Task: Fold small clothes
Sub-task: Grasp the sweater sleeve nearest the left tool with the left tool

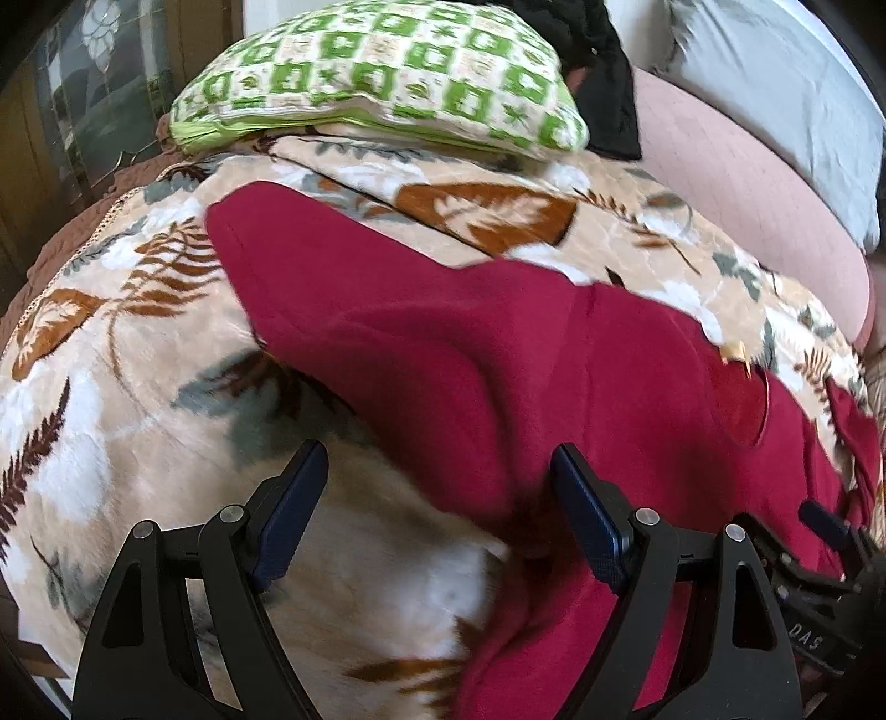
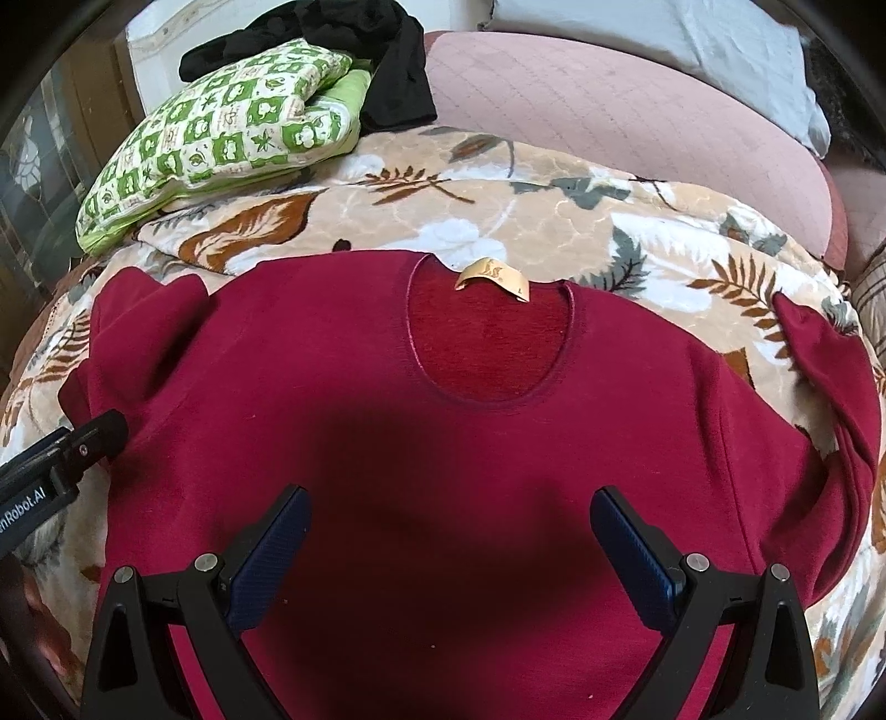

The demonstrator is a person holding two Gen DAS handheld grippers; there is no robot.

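A dark red long-sleeved sweater (image 2: pixel 343 421) lies flat, front up, on a leaf-patterned blanket (image 2: pixel 542 221). Its round neckline with a tan label (image 2: pixel 493 277) points away from me. My right gripper (image 2: pixel 448 531) is open and empty, hovering over the sweater's chest. My left gripper (image 1: pixel 437 487) is open and empty above the sweater's left armpit, where the sleeve (image 1: pixel 310 266) stretches away. It shows in the right wrist view (image 2: pixel 105 429) at the sweater's left edge. The right gripper's tip shows in the left wrist view (image 1: pixel 825 520). The right sleeve (image 2: pixel 830 376) lies bent beside the body.
A green-and-white patterned pillow (image 2: pixel 221 133) lies at the back left with black clothes (image 2: pixel 387 66) behind it. A pink quilted cushion (image 2: pixel 637 116) and a grey pillow (image 2: pixel 692 50) lie at the back right. A glass-door cabinet (image 1: pixel 83 99) stands at the left.
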